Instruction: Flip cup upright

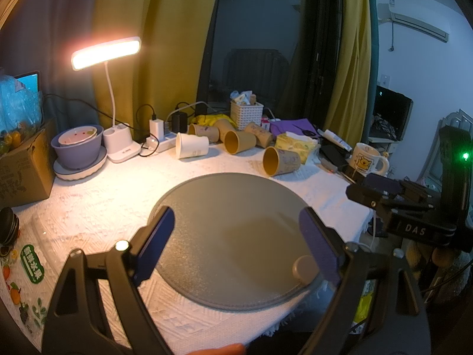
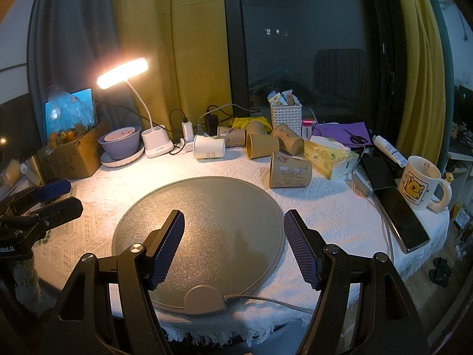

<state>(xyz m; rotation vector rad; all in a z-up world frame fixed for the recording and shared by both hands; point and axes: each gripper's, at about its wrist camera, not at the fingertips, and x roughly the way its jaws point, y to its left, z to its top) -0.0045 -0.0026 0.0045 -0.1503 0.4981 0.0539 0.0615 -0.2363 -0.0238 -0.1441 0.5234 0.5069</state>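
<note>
- The left gripper hangs over the round gray mat. Its two blue fingers are wide apart and hold nothing.
- The right gripper hangs over the same mat. It is wide apart too, and holds nothing.
- A brown paper cup lies on its side on the white cloth, just past the far right edge of the mat.
- More cups lie tipped over behind it, one of them a white cup.
- A lit lamp stands at the back left.
- A mug with a yellow bear stands upright on the right.
</note>
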